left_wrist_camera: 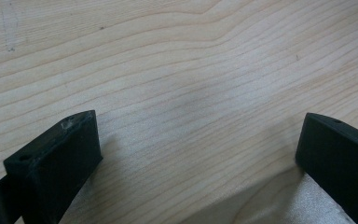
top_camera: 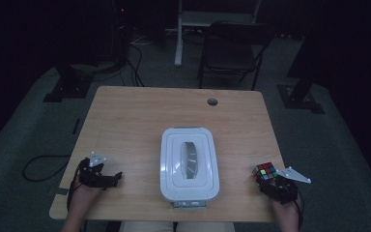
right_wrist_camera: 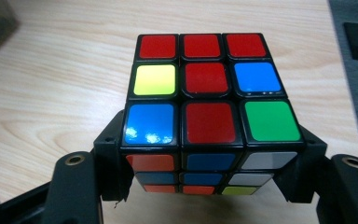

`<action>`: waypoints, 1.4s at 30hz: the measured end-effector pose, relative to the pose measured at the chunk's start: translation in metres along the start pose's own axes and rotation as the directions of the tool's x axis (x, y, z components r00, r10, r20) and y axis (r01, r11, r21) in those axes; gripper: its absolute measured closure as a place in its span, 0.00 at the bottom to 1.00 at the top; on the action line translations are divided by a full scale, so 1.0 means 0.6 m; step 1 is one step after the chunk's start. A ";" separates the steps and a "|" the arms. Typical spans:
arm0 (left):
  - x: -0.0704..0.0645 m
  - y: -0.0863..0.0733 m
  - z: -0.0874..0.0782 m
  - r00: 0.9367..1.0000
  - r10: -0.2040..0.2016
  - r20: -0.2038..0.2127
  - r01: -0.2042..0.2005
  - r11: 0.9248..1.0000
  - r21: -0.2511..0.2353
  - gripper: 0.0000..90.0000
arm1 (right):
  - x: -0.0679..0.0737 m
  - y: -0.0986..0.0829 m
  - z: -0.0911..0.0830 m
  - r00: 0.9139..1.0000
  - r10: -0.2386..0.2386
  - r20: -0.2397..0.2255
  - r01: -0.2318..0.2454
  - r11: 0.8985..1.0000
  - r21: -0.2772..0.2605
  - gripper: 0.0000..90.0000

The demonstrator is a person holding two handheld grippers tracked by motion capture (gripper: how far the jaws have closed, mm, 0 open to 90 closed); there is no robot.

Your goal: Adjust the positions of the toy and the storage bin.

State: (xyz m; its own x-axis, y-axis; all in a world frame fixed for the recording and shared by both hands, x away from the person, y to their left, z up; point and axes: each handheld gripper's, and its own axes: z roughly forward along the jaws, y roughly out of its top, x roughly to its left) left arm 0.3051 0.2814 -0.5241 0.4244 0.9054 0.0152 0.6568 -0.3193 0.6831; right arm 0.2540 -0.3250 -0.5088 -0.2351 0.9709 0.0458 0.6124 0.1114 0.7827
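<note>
the puzzle cube [right_wrist_camera: 212, 114] sits between the jaws of the right gripper [right_wrist_camera: 213, 186], which close against its two lower sides, so the cube looks gripped rather than merely approached. its top face shows mostly red, with yellow, blue and green tiles among them. in the high view the cube [top_camera: 264, 171] is at the near right corner of the worktop [top_camera: 140, 121], just ahead of the right gripper [top_camera: 273, 186]; whether it rests on the wood or is lifted a little i cannot tell.

judging from this, the step in hand is the grasp of the cube, and the likely destination is the white lidded box [top_camera: 189, 164] at the middle of the worktop, well apart from the cube. the box's lid is on, with a clear oval window in it; what lies inside is too dim to make out. so the next move probably calls for getting that lid off first, or for carrying the cube over and holding it level while the other hand deals with the lid.

the left gripper [top_camera: 107, 180] lies at the near left edge, its jaws spread wide over bare wood [left_wrist_camera: 177, 84] and holding nothing.
</note>
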 end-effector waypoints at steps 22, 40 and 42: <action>0.000 0.000 0.000 1.000 0.000 0.000 0.000 1.000 0.000 0.01 | -0.001 0.021 -0.022 1.000 0.004 -0.015 -0.005 0.998 -0.061 0.18; 0.000 0.000 0.000 1.000 -0.001 0.001 0.001 1.000 0.000 0.01 | 0.080 0.110 0.000 0.974 -0.136 -0.181 0.108 0.982 -0.157 0.15; 0.000 0.000 0.000 1.000 0.000 0.001 0.000 1.000 0.000 0.01 | 0.093 0.114 0.009 0.972 -0.145 -0.186 0.113 0.979 -0.169 0.15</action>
State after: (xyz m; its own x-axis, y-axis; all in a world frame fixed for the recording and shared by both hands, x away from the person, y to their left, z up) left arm 0.3051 0.2815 -0.5241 0.4245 0.9053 0.0143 0.6570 -0.3189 0.6831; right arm 0.2873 -0.2620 -0.4561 -0.4577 0.8879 0.0466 0.4449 0.1833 0.8766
